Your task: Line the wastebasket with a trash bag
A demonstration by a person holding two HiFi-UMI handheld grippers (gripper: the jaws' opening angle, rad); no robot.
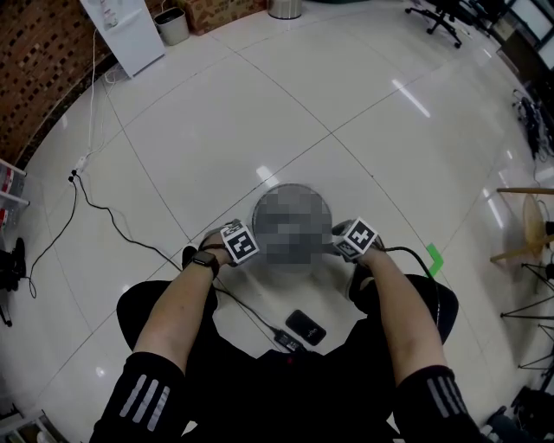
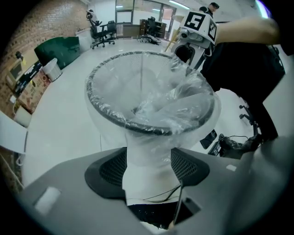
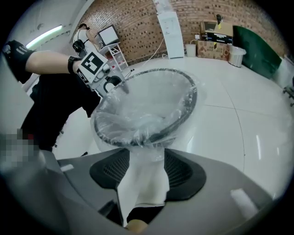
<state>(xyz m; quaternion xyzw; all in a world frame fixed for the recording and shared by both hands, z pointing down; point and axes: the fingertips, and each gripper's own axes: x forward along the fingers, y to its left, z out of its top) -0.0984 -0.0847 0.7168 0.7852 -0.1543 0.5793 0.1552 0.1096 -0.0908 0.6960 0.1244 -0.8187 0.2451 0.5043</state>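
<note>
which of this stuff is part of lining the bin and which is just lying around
Job: wastebasket, trash bag, left claw, right claw.
Lying about: phone, green tape, small bin by the wall.

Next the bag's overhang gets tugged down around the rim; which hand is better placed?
Right, marginally. The right tongs and left tongs both stand open astride the skirt of the trash bag, but plastic puffs above the wastebasket rim beside the right tongs, so that side likely needs the pull.
</note>
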